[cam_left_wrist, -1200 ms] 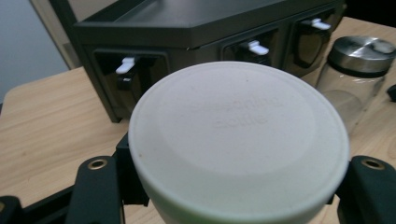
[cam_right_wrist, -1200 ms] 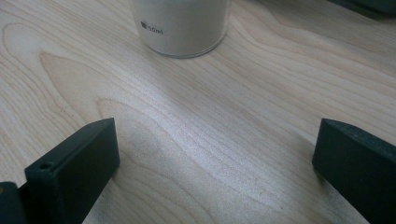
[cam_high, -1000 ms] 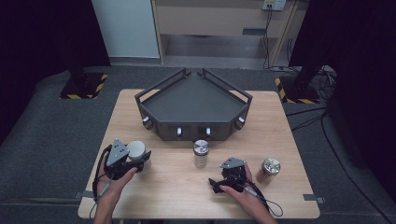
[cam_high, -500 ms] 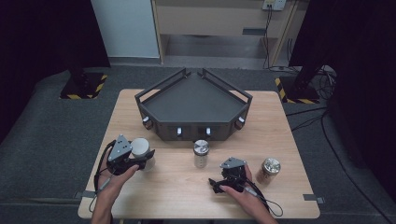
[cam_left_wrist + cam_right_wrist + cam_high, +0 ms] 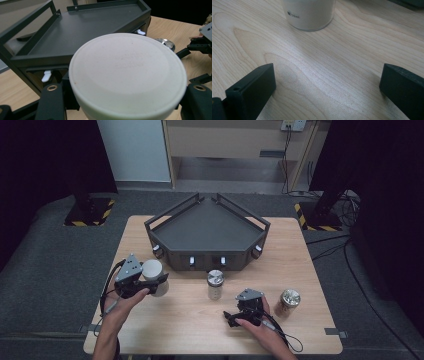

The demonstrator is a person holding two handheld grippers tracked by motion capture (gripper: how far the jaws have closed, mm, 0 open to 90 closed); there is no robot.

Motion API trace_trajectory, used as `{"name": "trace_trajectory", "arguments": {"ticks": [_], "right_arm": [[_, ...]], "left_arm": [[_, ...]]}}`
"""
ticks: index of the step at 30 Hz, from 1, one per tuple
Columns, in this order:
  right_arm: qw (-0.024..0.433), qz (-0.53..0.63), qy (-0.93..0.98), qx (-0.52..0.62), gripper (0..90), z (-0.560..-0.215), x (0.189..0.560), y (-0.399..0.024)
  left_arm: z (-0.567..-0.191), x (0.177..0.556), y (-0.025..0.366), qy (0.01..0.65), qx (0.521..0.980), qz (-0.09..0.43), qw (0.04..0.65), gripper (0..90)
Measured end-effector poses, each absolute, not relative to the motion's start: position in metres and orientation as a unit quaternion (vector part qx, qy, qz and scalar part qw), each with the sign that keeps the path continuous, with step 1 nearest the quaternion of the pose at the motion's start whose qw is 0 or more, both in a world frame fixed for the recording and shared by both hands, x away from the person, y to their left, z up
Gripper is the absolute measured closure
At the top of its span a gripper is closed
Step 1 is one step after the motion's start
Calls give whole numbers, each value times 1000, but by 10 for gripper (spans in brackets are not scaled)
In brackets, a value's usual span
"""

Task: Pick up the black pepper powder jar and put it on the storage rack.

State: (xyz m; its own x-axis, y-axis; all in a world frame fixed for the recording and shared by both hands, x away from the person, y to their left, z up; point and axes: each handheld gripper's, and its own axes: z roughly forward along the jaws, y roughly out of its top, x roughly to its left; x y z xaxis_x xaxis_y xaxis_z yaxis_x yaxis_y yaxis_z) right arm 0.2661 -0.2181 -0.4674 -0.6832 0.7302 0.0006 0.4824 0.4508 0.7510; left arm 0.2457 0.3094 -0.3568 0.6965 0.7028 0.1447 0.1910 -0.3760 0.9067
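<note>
My left gripper (image 5: 156,284) is shut on a white jar with a flat white lid (image 5: 152,269), held off the table just in front of the dark tray's left corner. In the left gripper view the lid (image 5: 127,75) sits between the black fingers (image 5: 51,100). My right gripper (image 5: 235,313) rests low on the table at the front, open, with bare wood between its jaws (image 5: 327,82). Ahead of it stands a small jar with a silver lid (image 5: 215,284); its base (image 5: 308,13) holds white contents.
A dark angular tray on a stand (image 5: 207,232) takes up the back middle of the wooden table (image 5: 165,330). A brownish jar with a shiny lid (image 5: 288,301) stands right of my right hand. Black floor surrounds the table.
My left gripper has lifted the white jar and carried it a little right, toward the tray. The right gripper has kept still.
</note>
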Motion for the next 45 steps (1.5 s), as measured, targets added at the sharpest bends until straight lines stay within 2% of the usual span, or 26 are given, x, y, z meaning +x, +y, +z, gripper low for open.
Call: {"name": "trace_trajectory", "arguments": {"ticks": [13, 45], "right_arm": [[164, 378, 836, 363, 5, -467, 266, -218], [164, 379, 836, 363, 5, -467, 266, -218]], "left_arm": [[-326, 270, 297, 256, 793, 251, 492, 327], [-244, 342, 263, 209, 813, 257, 479, 327]]}}
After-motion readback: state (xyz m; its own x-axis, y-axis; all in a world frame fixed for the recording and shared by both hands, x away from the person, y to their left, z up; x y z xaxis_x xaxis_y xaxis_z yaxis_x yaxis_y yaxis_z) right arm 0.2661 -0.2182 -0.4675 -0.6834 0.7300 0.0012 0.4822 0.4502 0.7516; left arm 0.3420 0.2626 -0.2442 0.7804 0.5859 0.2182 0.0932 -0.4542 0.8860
